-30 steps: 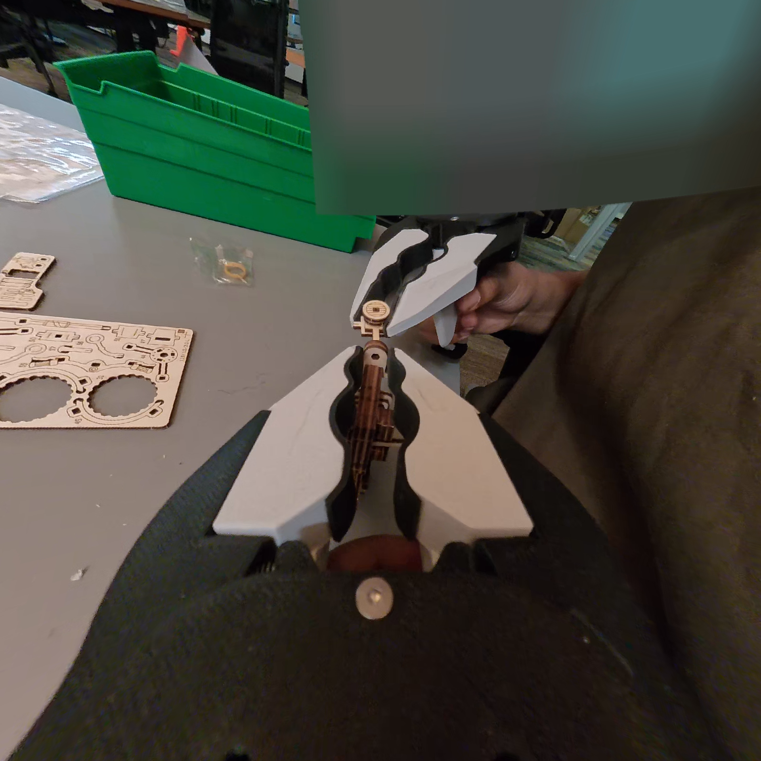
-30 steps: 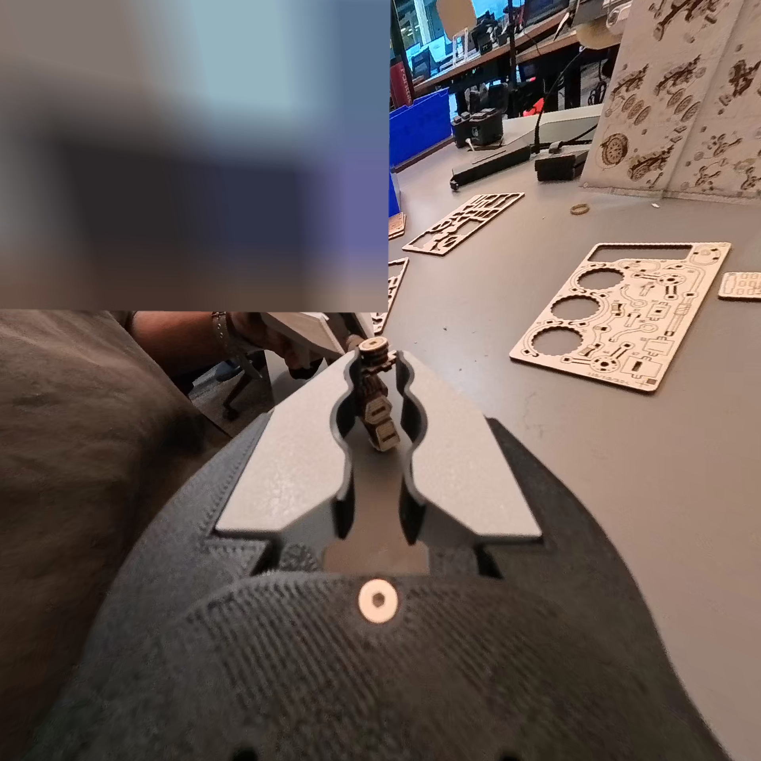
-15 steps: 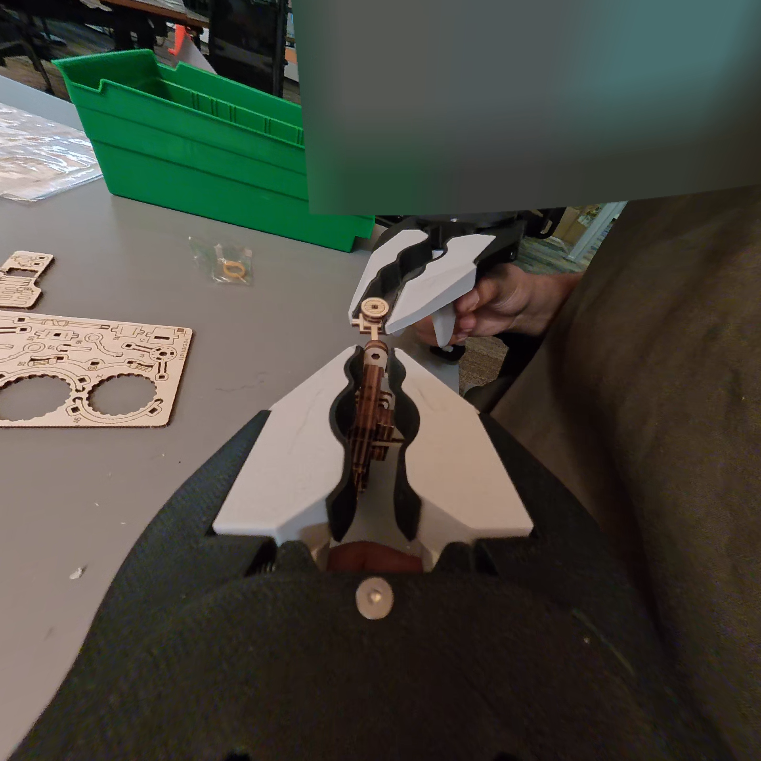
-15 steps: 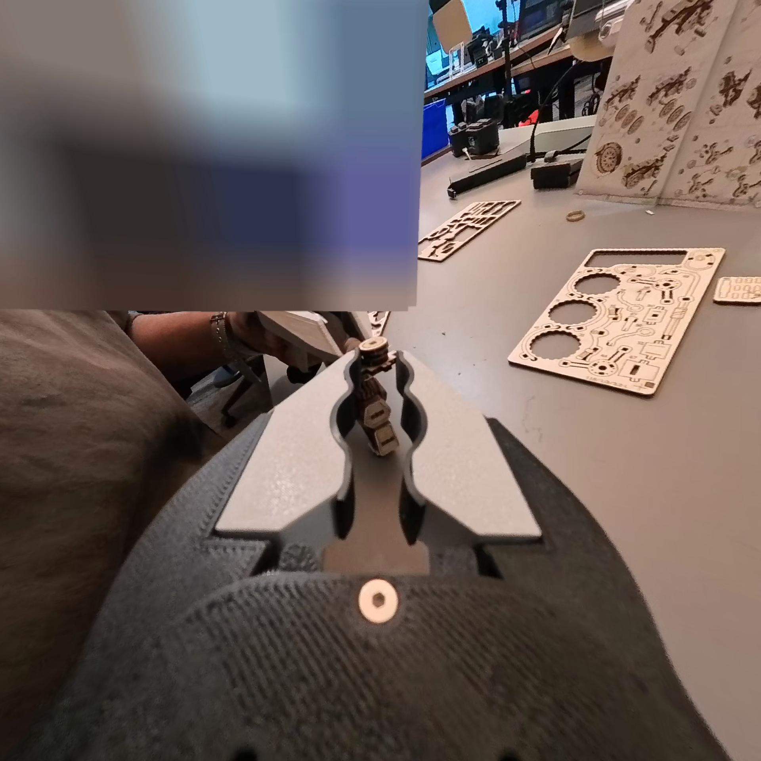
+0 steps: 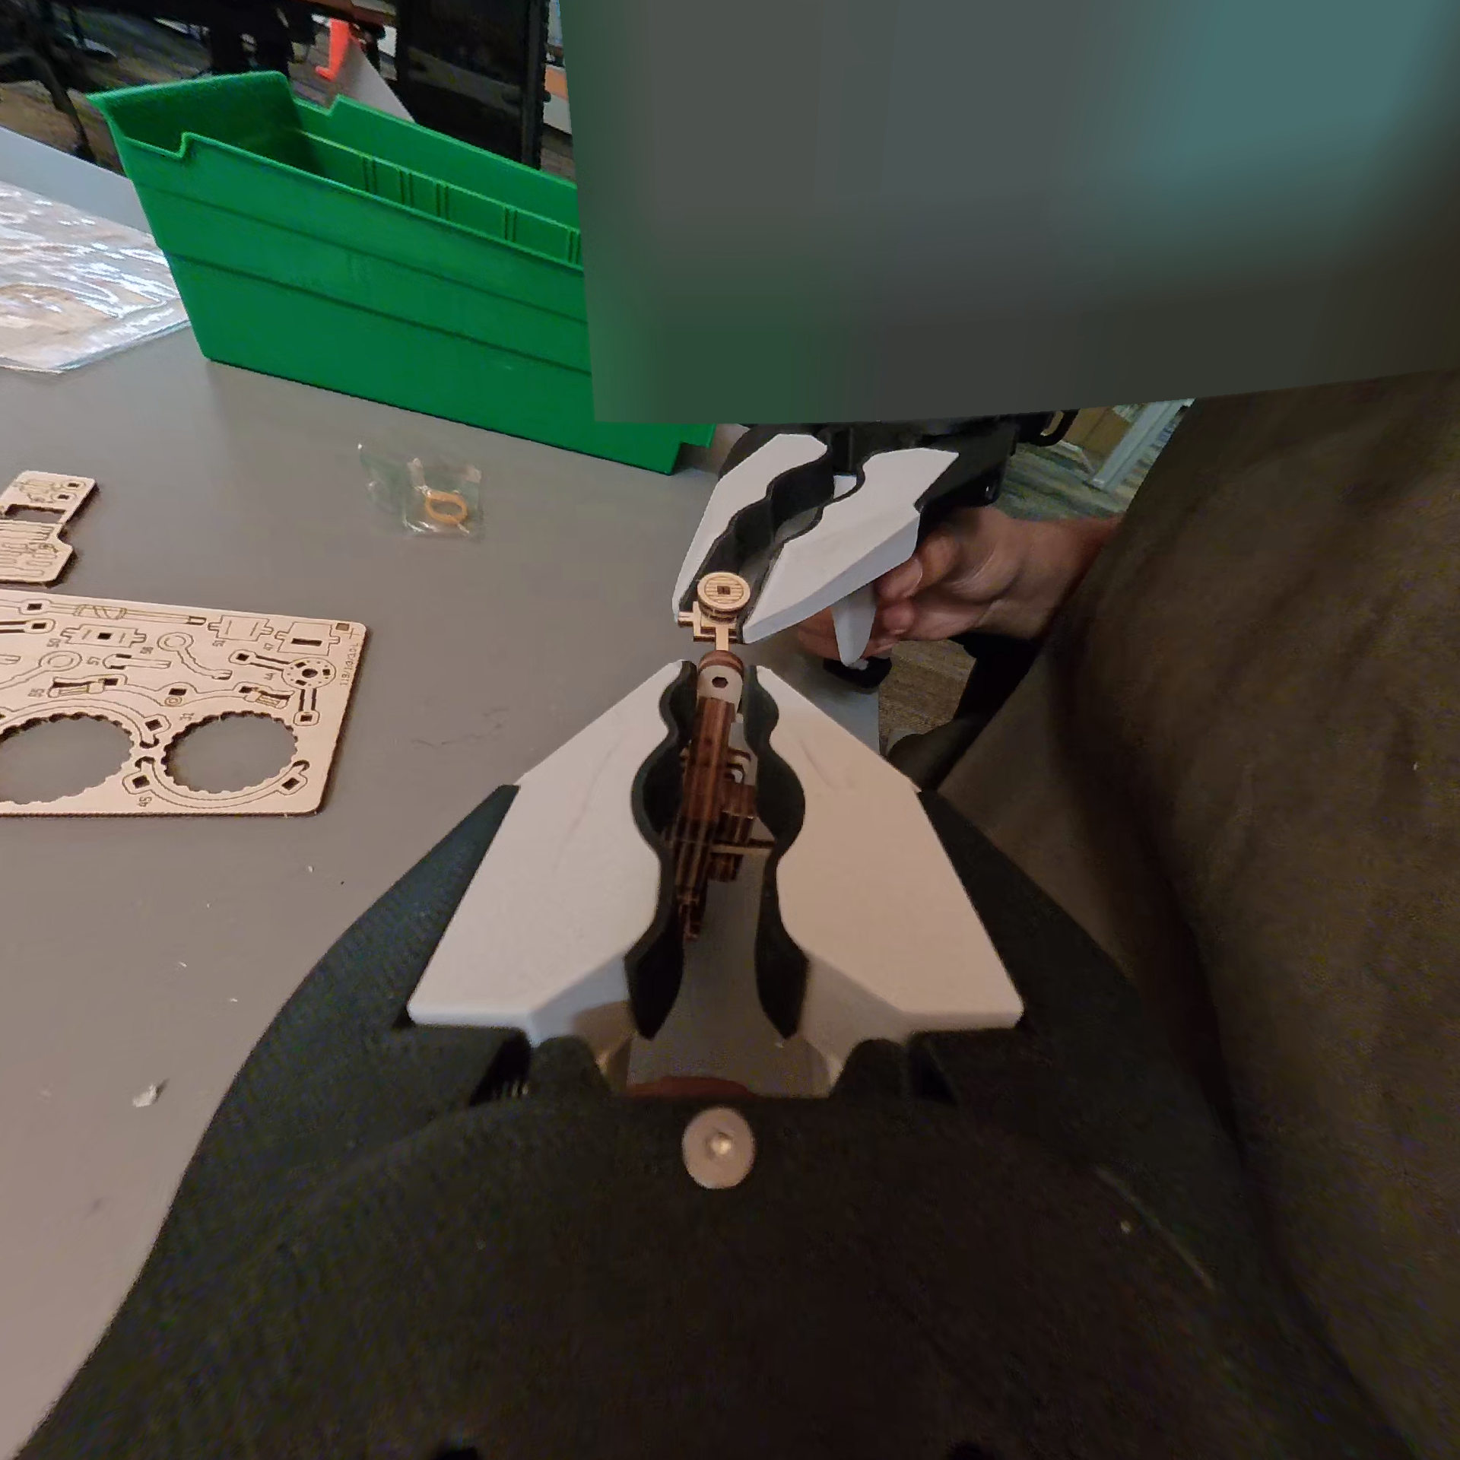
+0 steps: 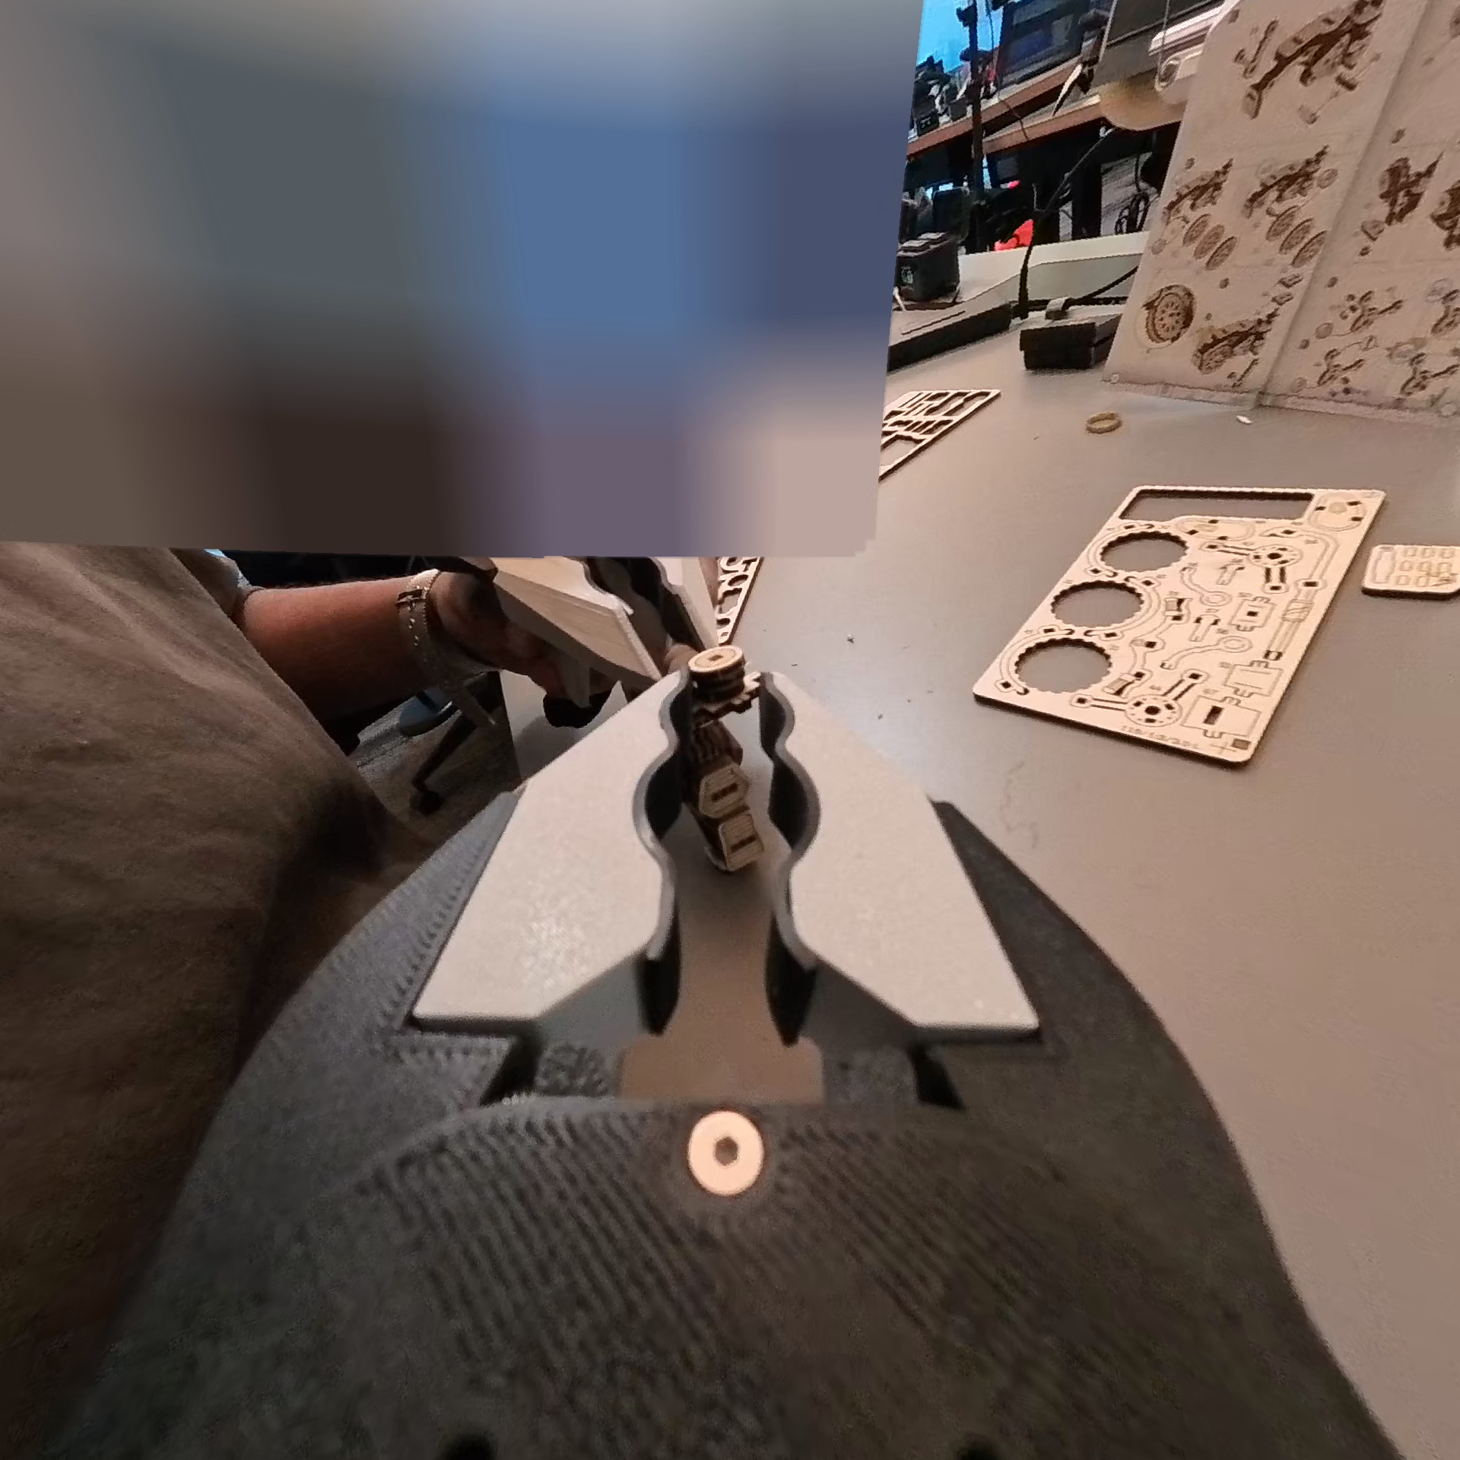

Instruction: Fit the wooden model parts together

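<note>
My left gripper is shut on a dark layered wooden sub-assembly whose pale tip with a hole sticks out past the fingertips. My right gripper is shut on a small wooden part with a round disc head. In the left wrist view the right gripper comes in from above and holds the disc-headed part right over the sub-assembly's tip. I cannot tell whether the two parts touch. In the right wrist view the left gripper's fingers show just behind the disc.
A green bin, a small bag with a rubber band and a punched wooden sheet lie on the grey table. A second punched sheet, a small wooden piece and an upright printed sheet are to the right. The person's body is close by.
Both grippers keep their hold and the two parts stay tip to tip. The views have only drifted slightly.
</note>
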The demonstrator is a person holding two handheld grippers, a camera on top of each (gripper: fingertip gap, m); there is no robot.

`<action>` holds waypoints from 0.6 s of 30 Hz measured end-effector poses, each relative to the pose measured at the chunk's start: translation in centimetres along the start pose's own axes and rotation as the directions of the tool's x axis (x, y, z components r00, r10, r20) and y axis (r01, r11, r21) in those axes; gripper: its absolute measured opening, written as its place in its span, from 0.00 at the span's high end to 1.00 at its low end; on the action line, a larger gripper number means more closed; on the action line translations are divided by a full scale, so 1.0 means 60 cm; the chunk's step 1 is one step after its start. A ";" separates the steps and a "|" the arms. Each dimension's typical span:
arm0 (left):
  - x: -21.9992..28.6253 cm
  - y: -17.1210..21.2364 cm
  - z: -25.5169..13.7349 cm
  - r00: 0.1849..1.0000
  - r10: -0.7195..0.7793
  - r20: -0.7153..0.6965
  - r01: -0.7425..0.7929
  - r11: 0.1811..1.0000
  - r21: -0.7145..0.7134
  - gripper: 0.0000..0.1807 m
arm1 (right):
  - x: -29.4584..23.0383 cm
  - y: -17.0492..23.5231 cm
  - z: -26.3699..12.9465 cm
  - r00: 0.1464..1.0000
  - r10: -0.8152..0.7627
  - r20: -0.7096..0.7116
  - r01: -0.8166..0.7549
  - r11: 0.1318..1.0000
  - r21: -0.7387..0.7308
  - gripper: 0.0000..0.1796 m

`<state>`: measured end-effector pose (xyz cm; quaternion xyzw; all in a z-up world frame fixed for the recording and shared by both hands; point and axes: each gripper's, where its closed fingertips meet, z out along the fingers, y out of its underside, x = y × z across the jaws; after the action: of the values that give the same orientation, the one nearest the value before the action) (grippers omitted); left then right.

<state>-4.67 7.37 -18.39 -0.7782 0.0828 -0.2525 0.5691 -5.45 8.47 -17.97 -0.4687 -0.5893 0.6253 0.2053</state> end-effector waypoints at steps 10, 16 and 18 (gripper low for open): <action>-0.008 -0.003 -0.001 1.000 -0.021 0.013 0.021 0.999 0.024 0.95 | 0.006 0.006 0.004 0.988 0.157 -0.004 -0.157 0.987 0.017 0.93; -0.003 -0.001 0.002 0.999 -0.037 -0.004 0.037 0.999 -0.004 0.94 | 0.003 0.006 0.000 0.997 0.068 -0.025 -0.068 0.998 0.014 0.92; -0.002 -0.001 0.003 0.999 -0.035 -0.005 0.035 0.999 -0.018 0.94 | 0.002 0.004 -0.002 1.000 0.008 -0.030 -0.007 1.000 0.009 0.92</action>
<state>-4.68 7.56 -18.41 -0.7838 0.0730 -0.2637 0.5576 -5.35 8.57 -18.21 -0.4795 -0.5815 0.6215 0.2139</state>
